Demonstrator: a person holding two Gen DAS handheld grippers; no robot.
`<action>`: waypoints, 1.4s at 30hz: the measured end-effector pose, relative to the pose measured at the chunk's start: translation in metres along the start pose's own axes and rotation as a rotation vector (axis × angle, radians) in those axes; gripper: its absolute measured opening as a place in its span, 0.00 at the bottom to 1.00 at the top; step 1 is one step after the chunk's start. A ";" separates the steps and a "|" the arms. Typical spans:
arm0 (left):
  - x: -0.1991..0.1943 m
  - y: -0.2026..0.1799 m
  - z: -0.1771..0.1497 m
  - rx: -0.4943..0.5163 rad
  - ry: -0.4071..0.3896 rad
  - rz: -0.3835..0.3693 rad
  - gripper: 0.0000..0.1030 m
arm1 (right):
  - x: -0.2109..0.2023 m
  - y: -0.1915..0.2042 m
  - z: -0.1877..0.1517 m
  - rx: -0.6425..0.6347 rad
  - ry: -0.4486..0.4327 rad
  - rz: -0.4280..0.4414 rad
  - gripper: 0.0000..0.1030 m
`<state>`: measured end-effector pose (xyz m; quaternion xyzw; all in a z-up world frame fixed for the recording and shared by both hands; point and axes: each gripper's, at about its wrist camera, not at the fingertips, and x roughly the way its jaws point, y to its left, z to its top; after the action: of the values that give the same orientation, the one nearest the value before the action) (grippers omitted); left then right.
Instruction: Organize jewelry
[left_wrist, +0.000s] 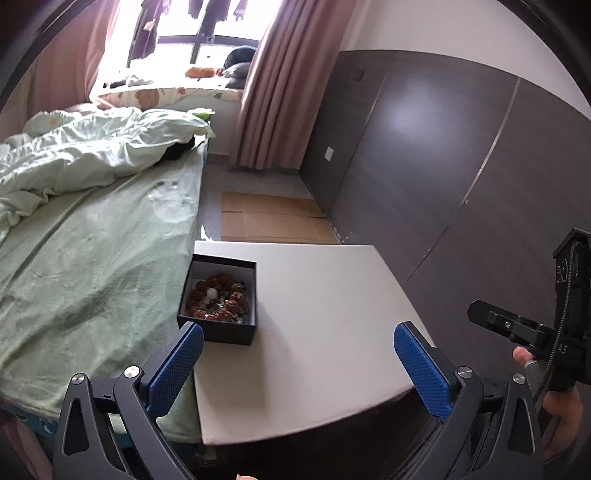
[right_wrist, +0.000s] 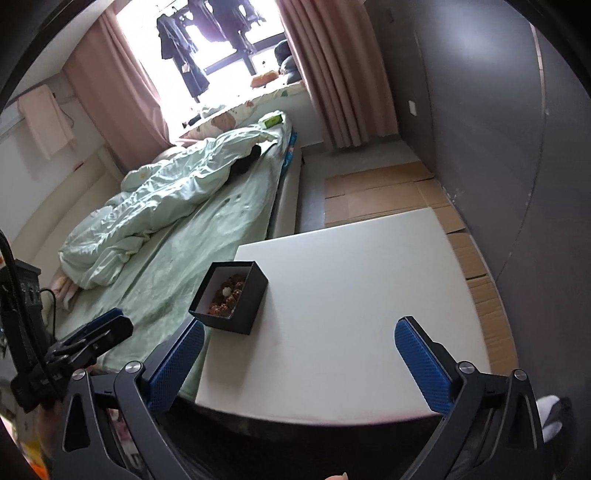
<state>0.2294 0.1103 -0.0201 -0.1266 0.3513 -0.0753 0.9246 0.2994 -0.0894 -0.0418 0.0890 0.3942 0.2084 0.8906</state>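
Sitting open at the left edge of the white table (left_wrist: 325, 295), just beside the bed (left_wrist: 92, 258), a black box (left_wrist: 218, 295) holds brown beaded jewelry (left_wrist: 221, 295). Left gripper (left_wrist: 298, 365) and right gripper (right_wrist: 299, 363) both spread wide, empty, tilted downward above the table's near edge.

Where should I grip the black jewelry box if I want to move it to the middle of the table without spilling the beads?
Grip the black jewelry box across two opposite side walls, coming down from above with open jaws. It stands upright and lidless at the table edge nearest the bed, so its straight walls are free, and keeping it level should keep the beaded jewelry inside.
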 end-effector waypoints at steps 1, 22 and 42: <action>-0.006 -0.006 -0.004 0.005 -0.007 0.000 1.00 | -0.006 -0.002 -0.004 0.004 -0.005 -0.003 1.00; -0.101 -0.074 -0.058 0.084 -0.138 0.045 1.00 | -0.124 0.002 -0.072 -0.075 -0.150 -0.062 1.00; -0.129 -0.091 -0.084 0.111 -0.148 0.070 1.00 | -0.158 0.015 -0.107 -0.133 -0.167 -0.093 1.00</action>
<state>0.0732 0.0377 0.0266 -0.0679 0.2814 -0.0529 0.9557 0.1205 -0.1464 -0.0037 0.0282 0.3074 0.1843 0.9331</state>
